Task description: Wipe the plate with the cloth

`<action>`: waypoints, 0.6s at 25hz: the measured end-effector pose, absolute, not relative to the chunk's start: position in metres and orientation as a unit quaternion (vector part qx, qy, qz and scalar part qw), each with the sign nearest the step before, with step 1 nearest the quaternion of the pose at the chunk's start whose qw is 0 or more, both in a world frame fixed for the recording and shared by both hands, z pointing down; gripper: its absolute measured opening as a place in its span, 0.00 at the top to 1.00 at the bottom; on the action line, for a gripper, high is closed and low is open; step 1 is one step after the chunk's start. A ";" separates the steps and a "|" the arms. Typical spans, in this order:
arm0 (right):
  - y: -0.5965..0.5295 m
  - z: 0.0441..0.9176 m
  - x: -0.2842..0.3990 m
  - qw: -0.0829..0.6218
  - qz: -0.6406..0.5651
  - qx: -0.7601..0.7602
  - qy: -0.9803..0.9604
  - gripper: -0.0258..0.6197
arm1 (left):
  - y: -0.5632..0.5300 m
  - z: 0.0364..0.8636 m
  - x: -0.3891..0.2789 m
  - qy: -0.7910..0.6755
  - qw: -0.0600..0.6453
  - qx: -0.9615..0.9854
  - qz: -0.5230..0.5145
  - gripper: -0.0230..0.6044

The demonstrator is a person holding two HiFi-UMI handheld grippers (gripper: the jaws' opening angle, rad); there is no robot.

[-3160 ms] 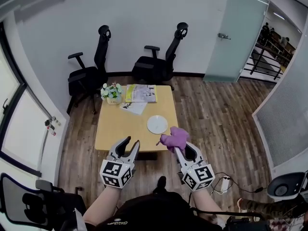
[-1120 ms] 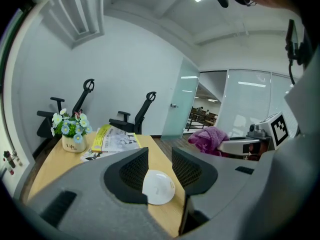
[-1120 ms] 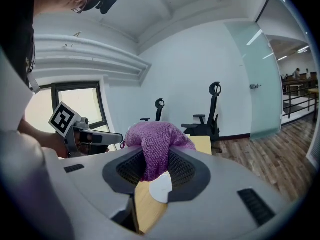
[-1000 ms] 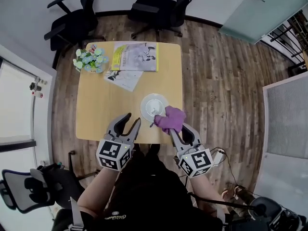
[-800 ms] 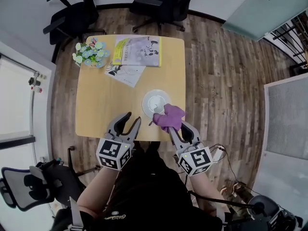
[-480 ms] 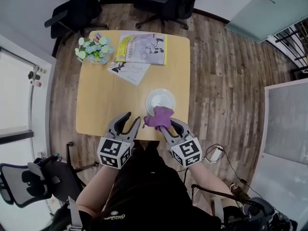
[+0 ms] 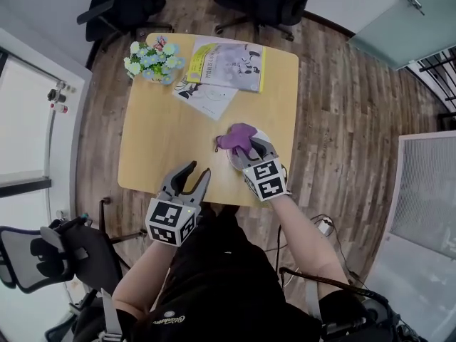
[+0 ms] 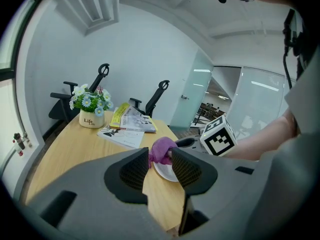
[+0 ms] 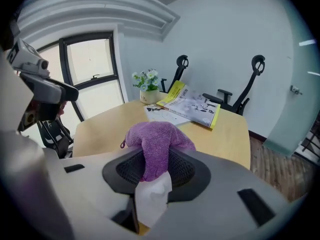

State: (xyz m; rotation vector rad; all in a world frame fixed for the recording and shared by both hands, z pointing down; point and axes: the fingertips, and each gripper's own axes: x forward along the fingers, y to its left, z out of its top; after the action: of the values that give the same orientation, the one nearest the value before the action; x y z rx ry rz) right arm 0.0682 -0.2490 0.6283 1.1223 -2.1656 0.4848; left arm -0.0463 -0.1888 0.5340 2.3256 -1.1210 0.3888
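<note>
While my right gripper (image 9: 156,166) clamps the cloth (image 9: 155,139) bunched over the plate (image 8: 163,171), ready to wipe | left gripper (image 7: 192,177) gapes empty, parked aside for clearance.

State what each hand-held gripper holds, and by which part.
Right hand-held gripper: purple cloth, pinched at a bunched fold. Left hand-held gripper: nothing, jaws apart.

Cloth (image 7: 237,137): plain purple. Plate (image 8: 163,170): white, no pattern. Bench (image 7: 164,141): pale yellow wood. Floor (image 7: 335,120): brown planks. Left tool (image 7: 192,174) and right tool (image 7: 249,150): grey bodies, cubes carrying black-and-white square markers. Booklet (image 7: 229,64): yellow border, greyish cover. Flowers (image 7: 151,60): white and pale blue, green leaves. Chairs (image 7: 128,6): black.
</note>
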 end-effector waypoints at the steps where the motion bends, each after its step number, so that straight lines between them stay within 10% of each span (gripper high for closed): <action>1: -0.253 0.631 0.068 0.327 0.183 0.428 -0.822 0.79 | -0.189 0.534 -0.047 -0.415 0.263 0.859 0.143 0.73; 15: -0.214 0.642 0.047 0.337 0.191 0.403 -0.829 0.79 | -0.181 0.538 -0.050 -0.408 0.262 0.862 0.149 0.73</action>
State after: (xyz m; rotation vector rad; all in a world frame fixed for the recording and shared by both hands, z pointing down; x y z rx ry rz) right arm 0.0465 -0.2145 0.6418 1.0516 -2.1598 0.4987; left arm -0.0497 -0.1814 0.5379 2.3318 -1.1042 0.4025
